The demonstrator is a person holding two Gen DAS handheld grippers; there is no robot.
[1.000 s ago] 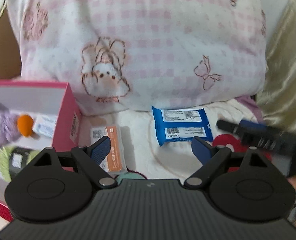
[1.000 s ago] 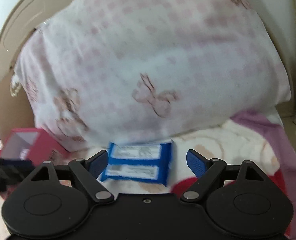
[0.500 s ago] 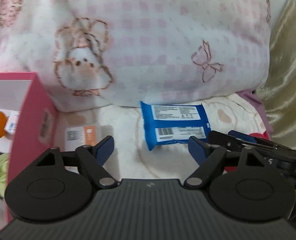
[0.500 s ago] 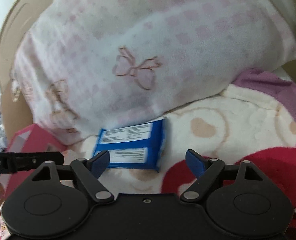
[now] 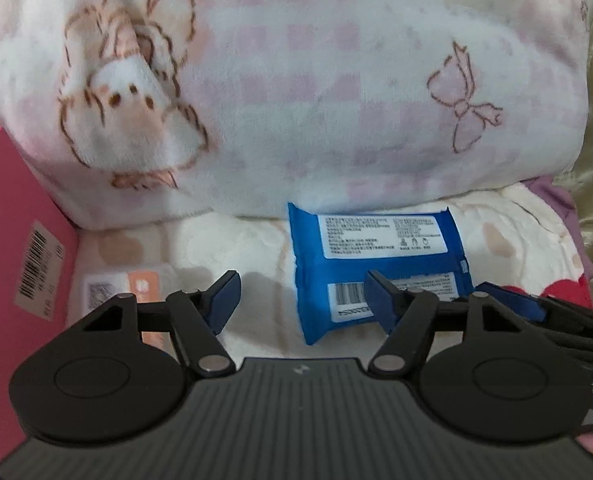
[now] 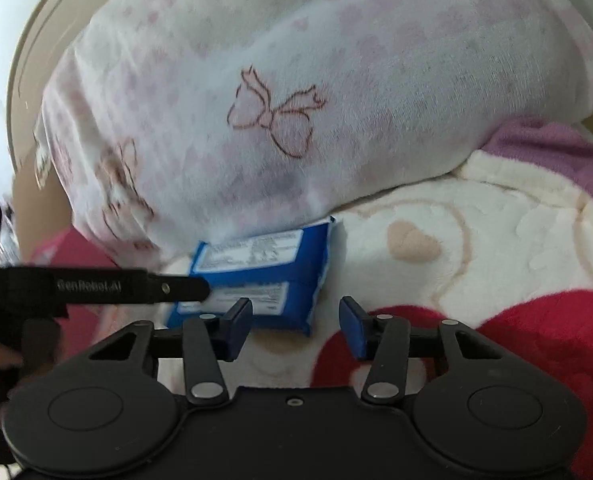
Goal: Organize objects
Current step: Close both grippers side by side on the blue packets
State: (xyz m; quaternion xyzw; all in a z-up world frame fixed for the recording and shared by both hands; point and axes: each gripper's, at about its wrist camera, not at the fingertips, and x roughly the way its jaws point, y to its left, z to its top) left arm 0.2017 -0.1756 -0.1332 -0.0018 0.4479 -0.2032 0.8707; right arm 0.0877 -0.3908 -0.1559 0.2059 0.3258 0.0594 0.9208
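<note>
Pink box (image 5: 20, 256) at far left. Left gripper (image 5: 302, 294): fingers apart, empty. Blue wipes pack (image 5: 376, 264) lies on the fleece blanket (image 5: 232, 248), against the pillow (image 5: 316, 92). Right gripper (image 6: 296, 324): fingers apart, empty, near the pack.

We see both grippers move closer to the blue wipes pack (image 5: 380, 264), which looms larger now. The pink box (image 5: 20, 264) slides leftward (its contents drop from sight), and the right gripper (image 6: 295, 328) narrows slightly.
</note>
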